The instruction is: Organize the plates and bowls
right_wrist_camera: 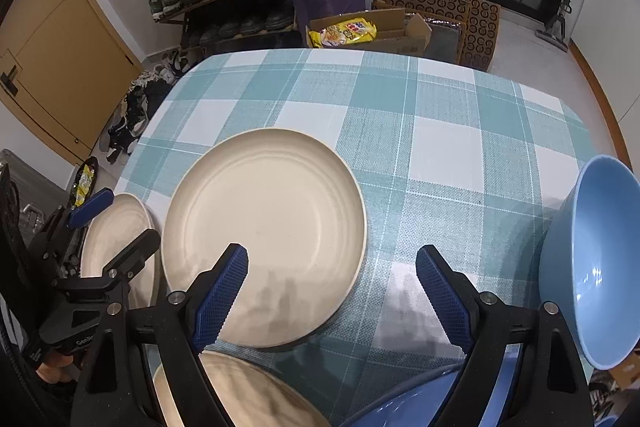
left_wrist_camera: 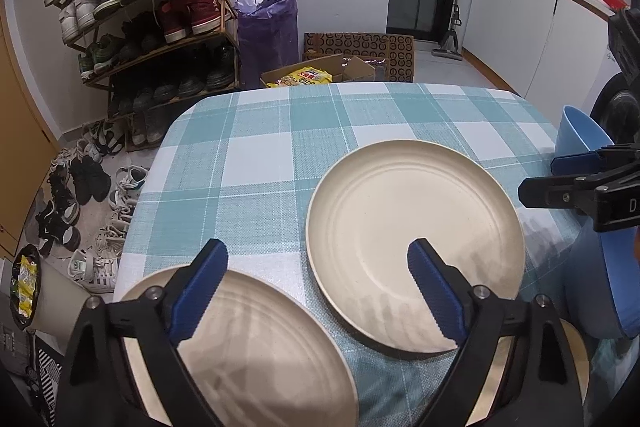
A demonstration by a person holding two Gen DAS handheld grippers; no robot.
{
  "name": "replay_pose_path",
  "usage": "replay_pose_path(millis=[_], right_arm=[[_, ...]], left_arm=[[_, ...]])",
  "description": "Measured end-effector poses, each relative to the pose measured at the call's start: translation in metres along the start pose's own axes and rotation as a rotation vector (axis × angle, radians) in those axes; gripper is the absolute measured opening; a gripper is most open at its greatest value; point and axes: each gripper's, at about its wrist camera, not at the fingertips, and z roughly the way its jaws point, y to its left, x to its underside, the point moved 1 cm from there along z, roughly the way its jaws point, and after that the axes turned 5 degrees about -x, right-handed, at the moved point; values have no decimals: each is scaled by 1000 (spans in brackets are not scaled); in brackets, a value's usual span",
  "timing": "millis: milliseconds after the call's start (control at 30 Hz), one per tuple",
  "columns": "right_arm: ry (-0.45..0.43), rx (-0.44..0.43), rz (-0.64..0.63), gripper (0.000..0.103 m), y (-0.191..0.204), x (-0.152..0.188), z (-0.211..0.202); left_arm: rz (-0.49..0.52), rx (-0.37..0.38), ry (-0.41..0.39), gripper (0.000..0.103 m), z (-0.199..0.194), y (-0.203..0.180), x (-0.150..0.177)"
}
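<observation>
A cream plate lies in the middle of the checked table. A second cream plate lies at the near left, and a third at the near edge. A blue bowl stands at the right, and another blue bowl lies below my right gripper. My left gripper is open and empty, hovering over the left and middle plates. My right gripper is open and empty, over the near edge of the middle plate.
The table has a teal and white checked cloth. Behind it on the floor stand a shoe rack, a purple bag and cardboard boxes. Loose shoes lie at the left.
</observation>
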Motion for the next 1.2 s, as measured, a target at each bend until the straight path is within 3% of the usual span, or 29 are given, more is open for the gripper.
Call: replay_pose_path(millis=[333, 433, 700, 833, 900, 1200], right_arm=[[74, 16, -4, 85, -1, -7, 23], [98, 23, -1, 82, -2, -9, 31], [174, 32, 18, 76, -8, -10, 51], [203, 19, 35, 70, -12, -9, 58], [211, 19, 35, 60, -12, -8, 60], [223, 4, 27, 40, -10, 1, 64]], left_arm=[[3, 17, 24, 85, 12, 1, -2], [0, 27, 40, 75, 17, 2, -2], [11, 32, 78, 66, 28, -1, -1], [27, 39, 96, 63, 32, -4, 1], [30, 41, 106, 58, 34, -4, 2], [43, 67, 123, 41, 37, -10, 6]])
